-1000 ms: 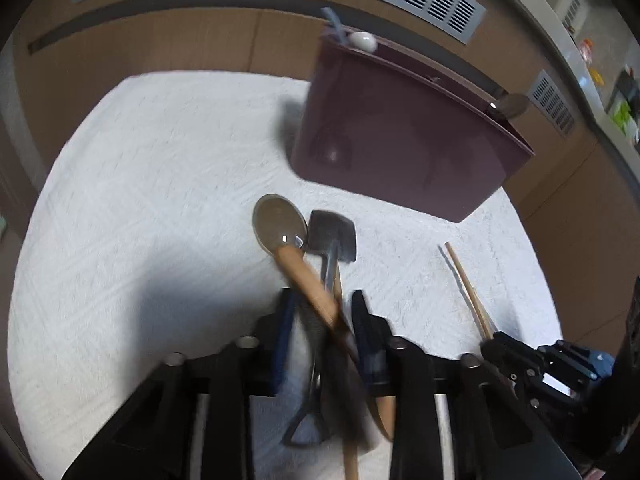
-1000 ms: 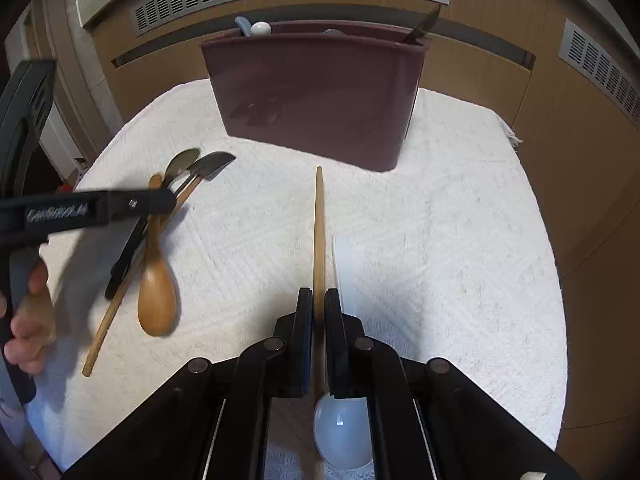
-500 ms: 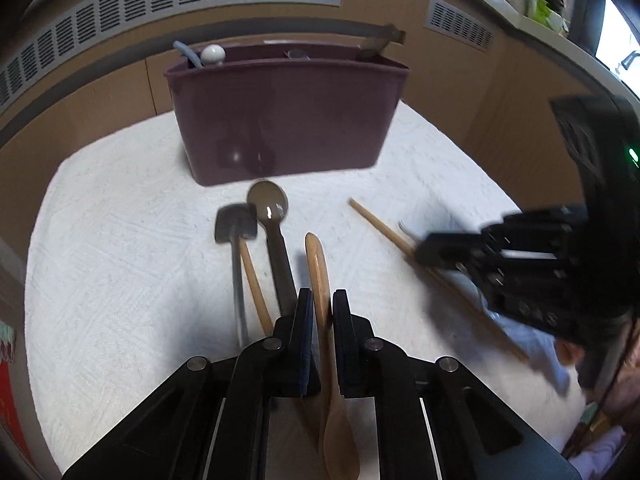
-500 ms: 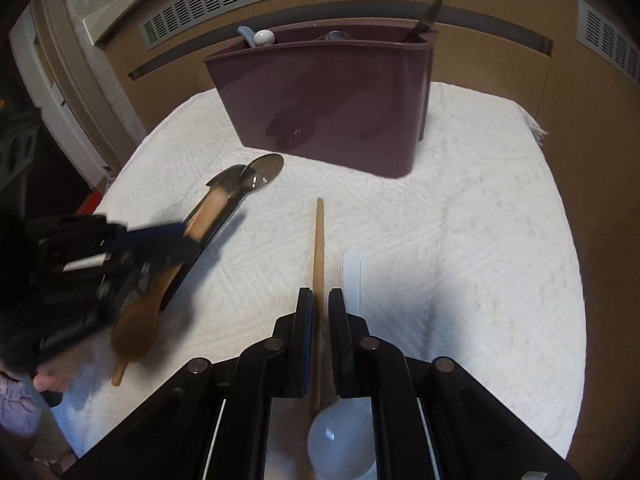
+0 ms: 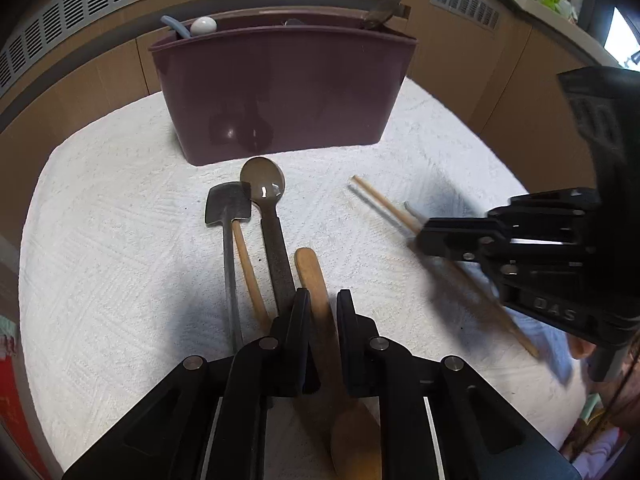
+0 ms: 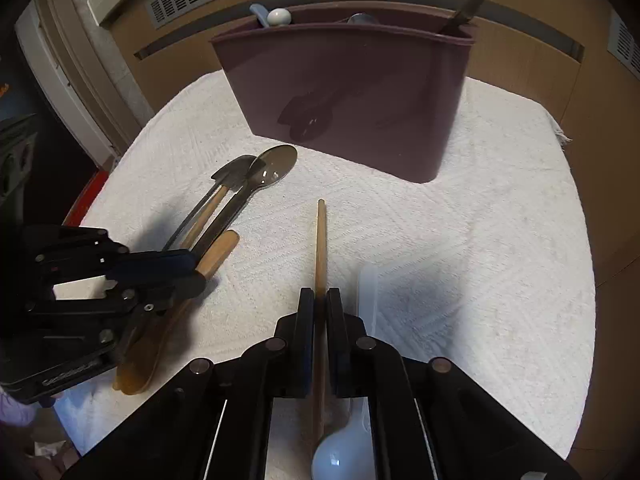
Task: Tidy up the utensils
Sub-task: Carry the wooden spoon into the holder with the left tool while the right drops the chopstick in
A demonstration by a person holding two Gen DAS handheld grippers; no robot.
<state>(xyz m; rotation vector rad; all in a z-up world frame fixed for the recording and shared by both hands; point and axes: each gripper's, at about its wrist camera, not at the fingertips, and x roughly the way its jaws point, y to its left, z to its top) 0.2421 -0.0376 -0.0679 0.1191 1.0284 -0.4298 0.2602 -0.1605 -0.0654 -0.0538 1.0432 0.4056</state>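
Your left gripper (image 5: pixel 322 312): jaws closed on wooden spoon (image 5: pixel 316 280) handle, handle tip poking past jaws, bowl behind under gripper body. Your right gripper (image 6: pixel 317 312): jaws clamped on chopstick (image 6: pixel 321 240), tip pointing toward bin (image 6: pixel 352 96). White spoon (image 6: pixel 367 292) lies just right of those jaws. Dark spoon (image 5: pixel 269 200), small spatula (image 5: pixel 227 208), second chopstick (image 5: pixel 247 268) lie side by side left of your left jaws. All on white cloth (image 5: pixel 120 240) over worktop.
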